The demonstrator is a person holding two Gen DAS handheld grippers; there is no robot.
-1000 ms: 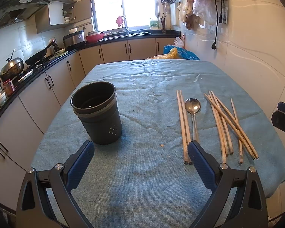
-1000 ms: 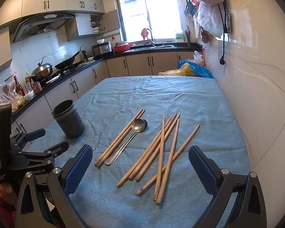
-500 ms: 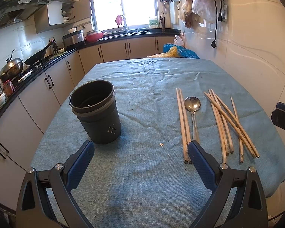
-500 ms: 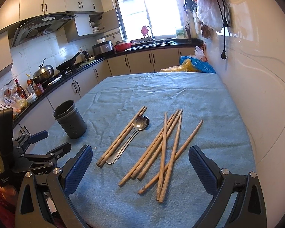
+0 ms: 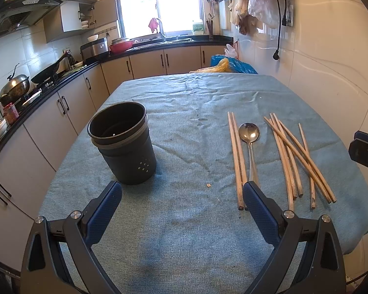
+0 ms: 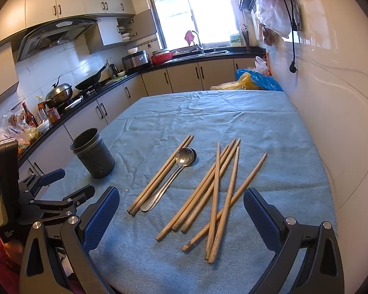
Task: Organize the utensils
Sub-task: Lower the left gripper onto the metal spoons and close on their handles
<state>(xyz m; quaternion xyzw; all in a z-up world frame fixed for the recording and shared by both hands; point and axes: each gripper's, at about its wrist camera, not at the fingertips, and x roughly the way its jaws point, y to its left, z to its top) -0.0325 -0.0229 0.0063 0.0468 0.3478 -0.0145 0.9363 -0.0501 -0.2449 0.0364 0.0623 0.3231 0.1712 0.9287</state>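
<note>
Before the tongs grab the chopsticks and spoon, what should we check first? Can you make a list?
1. Right tongs open and holding nothing: ok.
2. Left tongs open and holding nothing: ok.
3. Dark cup standing upright, mouth free: ok.
4. Cup already has room inside: ok, no utensils show in it.
5. Spoon easy to pick alone: not ok, it lies right beside the pair of chopsticks.
6. Loose chopsticks lying apart: not ok, they cross over each other in a pile.
</note>
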